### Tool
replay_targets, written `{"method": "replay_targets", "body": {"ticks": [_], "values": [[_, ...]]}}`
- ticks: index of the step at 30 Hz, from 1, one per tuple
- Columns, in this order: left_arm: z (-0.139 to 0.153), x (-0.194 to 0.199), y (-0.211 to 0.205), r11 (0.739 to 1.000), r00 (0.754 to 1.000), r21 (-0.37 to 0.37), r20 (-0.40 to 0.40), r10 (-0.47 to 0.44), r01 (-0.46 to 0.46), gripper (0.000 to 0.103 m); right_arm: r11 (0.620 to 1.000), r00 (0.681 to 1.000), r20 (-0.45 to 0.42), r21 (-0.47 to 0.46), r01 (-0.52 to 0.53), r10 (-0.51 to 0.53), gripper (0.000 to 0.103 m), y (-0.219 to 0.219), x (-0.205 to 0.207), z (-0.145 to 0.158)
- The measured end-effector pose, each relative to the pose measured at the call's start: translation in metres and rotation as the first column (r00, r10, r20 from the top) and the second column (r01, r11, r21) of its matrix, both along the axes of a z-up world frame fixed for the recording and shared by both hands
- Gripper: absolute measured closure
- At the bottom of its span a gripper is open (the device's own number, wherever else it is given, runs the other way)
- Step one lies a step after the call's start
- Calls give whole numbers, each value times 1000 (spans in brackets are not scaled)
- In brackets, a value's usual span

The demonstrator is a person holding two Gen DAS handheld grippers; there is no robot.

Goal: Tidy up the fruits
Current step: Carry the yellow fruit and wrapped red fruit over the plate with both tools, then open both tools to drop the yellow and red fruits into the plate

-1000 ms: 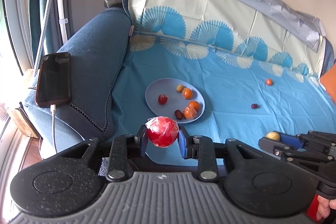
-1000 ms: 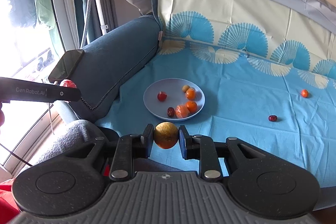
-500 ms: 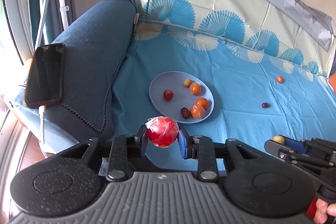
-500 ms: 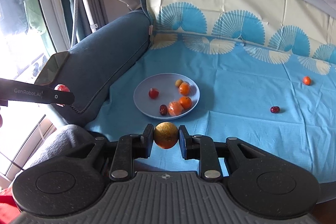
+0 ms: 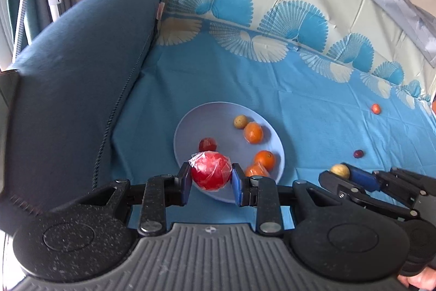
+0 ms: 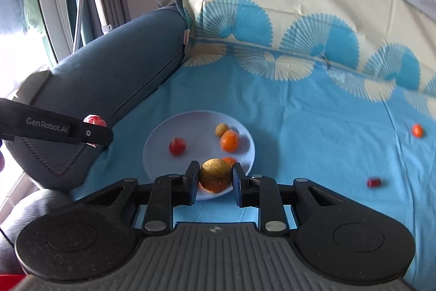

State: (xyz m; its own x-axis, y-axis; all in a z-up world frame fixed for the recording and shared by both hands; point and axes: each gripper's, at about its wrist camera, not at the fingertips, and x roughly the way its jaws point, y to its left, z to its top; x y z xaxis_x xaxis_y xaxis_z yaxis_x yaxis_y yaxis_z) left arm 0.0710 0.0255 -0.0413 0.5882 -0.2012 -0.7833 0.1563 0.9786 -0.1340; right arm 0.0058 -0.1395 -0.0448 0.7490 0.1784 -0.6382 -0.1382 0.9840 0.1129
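My left gripper (image 5: 210, 179) is shut on a red plastic-wrapped fruit (image 5: 210, 173), held over the near edge of a pale blue plate (image 5: 215, 122). My right gripper (image 6: 215, 180) is shut on a yellow-brown round fruit (image 6: 215, 175), also over the plate's near edge (image 6: 163, 132). The plate holds a small red fruit (image 5: 207, 144), a tan fruit (image 5: 240, 122) and several oranges (image 5: 253, 132). The right gripper shows in the left wrist view (image 5: 343, 176), and the left gripper shows in the right wrist view (image 6: 94, 131).
The plate lies on a blue cloth-covered sofa seat (image 5: 313, 105). A dark blue armrest (image 5: 81, 67) rises at the left. A small orange fruit (image 5: 375, 108) and a dark red fruit (image 5: 358, 153) lie loose on the cloth to the right.
Both grippers have moved forward towards the plate, each still holding its fruit. The plate now appears larger and closer under the fingertips.
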Motion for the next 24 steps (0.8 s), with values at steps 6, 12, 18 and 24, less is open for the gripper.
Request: {"method": "replay_targets", "body": {"ticks": [6,12,18,24], "values": [[-28,41,-14,1000,999,-1,-34,-32,32,70,998,998,-21,-30,-55,54,77,2,49,-29],[-65,76,-27,998,996,25,-73,-55,57,70,992,992,-68,-53,-114,110,77,8,88,-64],[-83,95,-28,997,996,57,-75,-43,47,65,987,986,-104,-77,-140,132,76,15,112,-89],[-68,93,-19,998,1000,57,-6,-21,21,0,987,983,-130,-83,-139,127,32,18,115,-93]]}}
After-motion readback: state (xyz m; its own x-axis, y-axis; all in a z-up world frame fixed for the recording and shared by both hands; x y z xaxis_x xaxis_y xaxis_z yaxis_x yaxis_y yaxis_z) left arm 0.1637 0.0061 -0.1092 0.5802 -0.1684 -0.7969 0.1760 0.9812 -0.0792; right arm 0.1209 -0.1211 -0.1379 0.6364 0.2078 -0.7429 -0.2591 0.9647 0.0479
